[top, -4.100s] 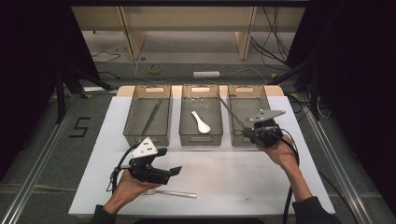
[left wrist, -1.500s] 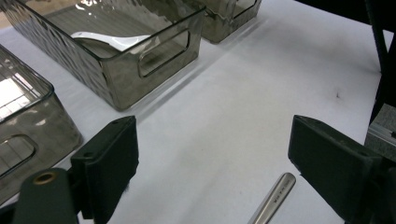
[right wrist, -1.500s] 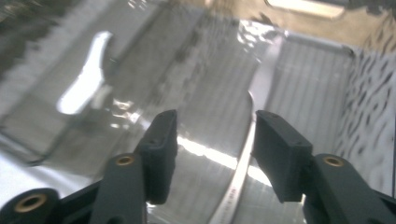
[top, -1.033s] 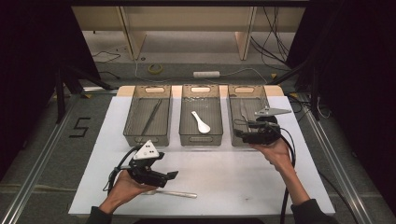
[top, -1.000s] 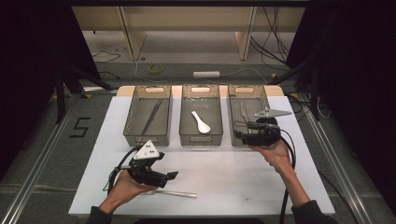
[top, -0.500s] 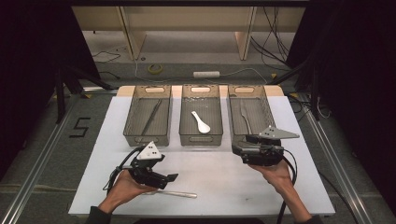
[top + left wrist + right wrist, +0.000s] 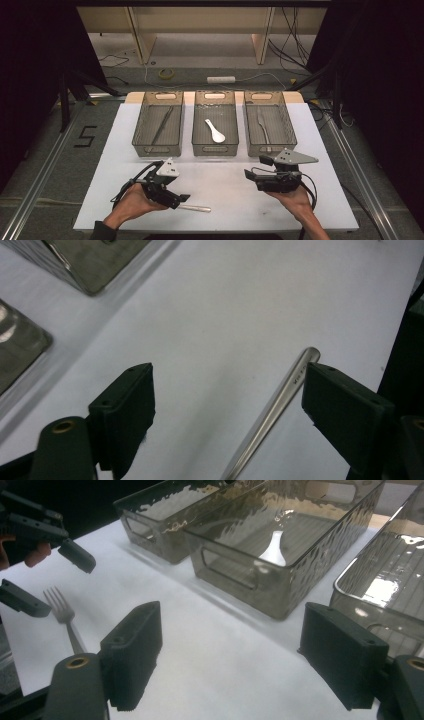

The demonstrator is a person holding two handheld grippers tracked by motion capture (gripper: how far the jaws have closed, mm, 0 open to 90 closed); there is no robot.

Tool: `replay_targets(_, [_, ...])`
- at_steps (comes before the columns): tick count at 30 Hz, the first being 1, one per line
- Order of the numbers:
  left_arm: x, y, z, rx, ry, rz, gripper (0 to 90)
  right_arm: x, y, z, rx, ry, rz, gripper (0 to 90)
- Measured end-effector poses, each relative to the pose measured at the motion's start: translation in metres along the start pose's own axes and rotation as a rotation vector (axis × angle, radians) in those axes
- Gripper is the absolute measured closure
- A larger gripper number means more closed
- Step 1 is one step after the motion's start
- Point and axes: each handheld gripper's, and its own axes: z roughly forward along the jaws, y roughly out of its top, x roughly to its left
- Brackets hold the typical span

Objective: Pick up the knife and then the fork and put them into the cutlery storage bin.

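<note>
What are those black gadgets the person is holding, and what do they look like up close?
Each is a hand-held gripper: the left gripper and right gripper have chunky black bodies, a grey three-cornered plate on top and a black cable trailing behind. Up close, each has two flat, blocky black jaws with brass-coloured pivots. A dark sleeve shows at the left wrist.

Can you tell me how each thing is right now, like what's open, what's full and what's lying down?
Left gripper: open, closing a little, fork handle between its fingers, not pinched.
Right gripper: open, holding nothing.
Fork: lying flat on the white table.
Left bin: holds a thin utensil.
Middle bin: holds a white spoon.
Right bin: holds a knife.
</note>
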Motion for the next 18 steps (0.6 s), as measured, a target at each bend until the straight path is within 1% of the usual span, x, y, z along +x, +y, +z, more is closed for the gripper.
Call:
replay_targets(2, [-0.002, 0.0, 0.002, 0.041, 0.0, 0.02, 24.4, 0.002, -0.002, -0.001, 0.01, 0.003, -0.004, 25.7])
replay_targets(3, [-0.003, 0.0, 0.003, 0.057, -0.008, 0.028, 27.1, 0.003, -0.003, -0.001, 0.015, 0.007, -0.005, 25.7])
replay_targets(4, [-0.004, 0.0, 0.005, 0.084, -0.022, 0.03, 28.7, 0.004, -0.003, -0.002, 0.021, 0.007, -0.007, 25.7])
replay_targets(5, [-0.004, -0.001, 0.006, 0.107, -0.025, 0.036, 29.9, 0.006, -0.005, -0.002, 0.021, 0.008, -0.009, 25.7])
replay_targets(7, [-0.005, -0.001, 0.009, 0.143, -0.021, 0.042, 32.2, 0.007, -0.006, -0.003, 0.02, 0.012, -0.011, 25.7])
replay_targets(13, [-0.007, -0.001, 0.017, 0.221, -0.034, 0.066, 39.2, 0.013, -0.01, -0.005, 0.023, 0.028, -0.013, 25.7])
replay_targets(16, [-0.008, -0.001, 0.021, 0.253, -0.043, 0.077, 42.3, 0.015, -0.011, -0.005, 0.025, 0.029, -0.02, 25.7])
replay_targets(18, [-0.009, -0.001, 0.023, 0.278, -0.043, 0.087, 44.2, 0.015, -0.012, -0.006, 0.027, 0.031, -0.014, 25.7])
